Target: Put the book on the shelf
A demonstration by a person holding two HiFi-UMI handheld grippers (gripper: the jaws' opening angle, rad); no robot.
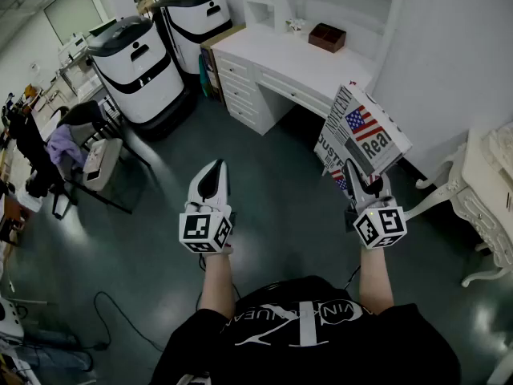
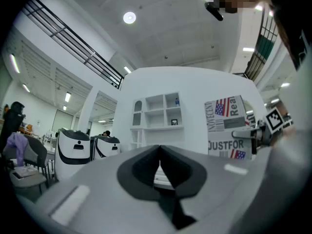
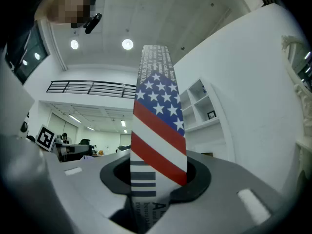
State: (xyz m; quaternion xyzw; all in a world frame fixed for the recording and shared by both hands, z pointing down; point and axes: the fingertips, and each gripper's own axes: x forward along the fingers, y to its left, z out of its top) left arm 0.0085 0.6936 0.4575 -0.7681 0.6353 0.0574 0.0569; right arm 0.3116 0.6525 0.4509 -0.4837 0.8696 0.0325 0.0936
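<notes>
Right gripper grasps white flag-printed paperback book, 1 o'clock. Left gripper clenched, empty. White wooden shelf 12 o'clock.

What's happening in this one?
A person holds a flag-covered book upright, clamped in the right gripper, facing the white desk and its shelf unit across the floor. The left gripper is empty, its fingers together. The book is not on the shelf yet.
</notes>
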